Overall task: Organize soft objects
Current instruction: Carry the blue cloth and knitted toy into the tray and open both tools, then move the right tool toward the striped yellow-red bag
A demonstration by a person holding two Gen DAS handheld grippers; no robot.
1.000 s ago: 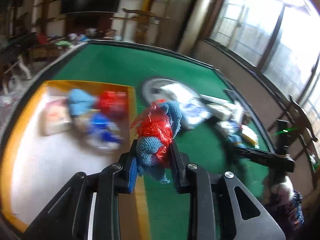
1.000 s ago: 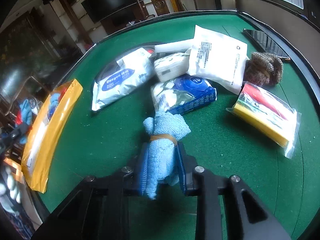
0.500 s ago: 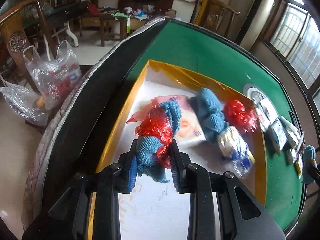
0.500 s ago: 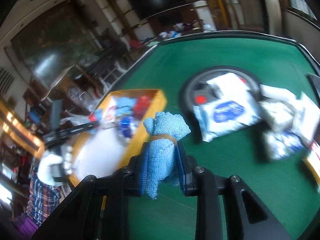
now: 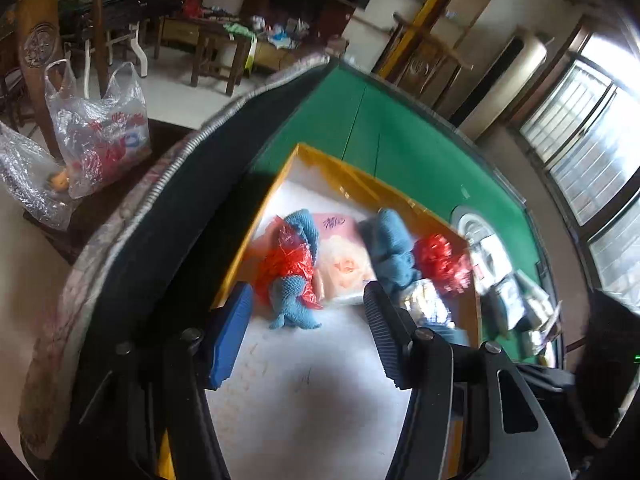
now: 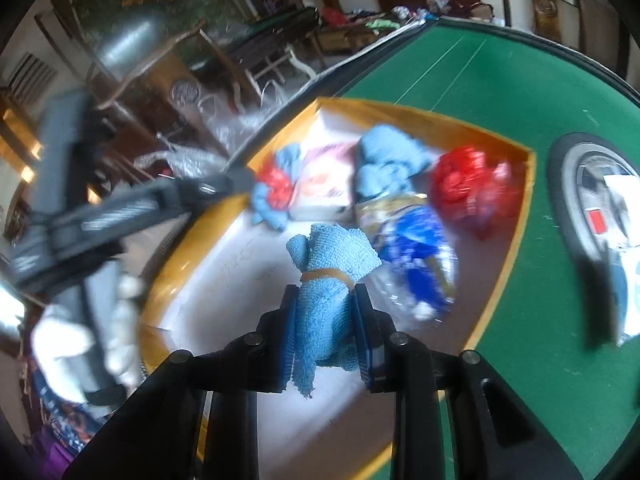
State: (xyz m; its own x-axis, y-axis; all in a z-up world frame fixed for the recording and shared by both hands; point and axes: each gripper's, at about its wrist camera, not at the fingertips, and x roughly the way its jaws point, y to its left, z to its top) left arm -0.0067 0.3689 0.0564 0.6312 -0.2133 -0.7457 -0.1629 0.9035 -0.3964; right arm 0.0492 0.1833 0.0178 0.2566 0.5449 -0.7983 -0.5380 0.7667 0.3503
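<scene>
Landmark: yellow-walled tray (image 5: 256, 216) at the near-left edge of the green bench (image 5: 400, 148).

Left hand-held gripper (image 5: 308, 312): jaws have just been opening and stand apart. The blue cloth bundle in red wrap (image 5: 294, 276) lies on the tray's white floor between the pads, neither pad pressing it. Reads as a release just made.

Right hand-held gripper (image 6: 326, 320): clamped on a blue towel roll (image 6: 328, 276) with a tan band, held above the tray's middle.

Already in the tray, toward its far wall: pink packet (image 5: 340, 256), second blue cloth (image 5: 390, 248), red mesh ball (image 5: 440, 260), blue-and-clear packet (image 6: 412, 264).

Step in hand, as I judge it: dropping soft items into the tray, one per hand. Next calls for the left to back out clear of its bundle, the right to lower the roll onto bare floor nearer the tray's front, then part its jaws. More packets wait on the bench beyond the tray's right wall.
</scene>
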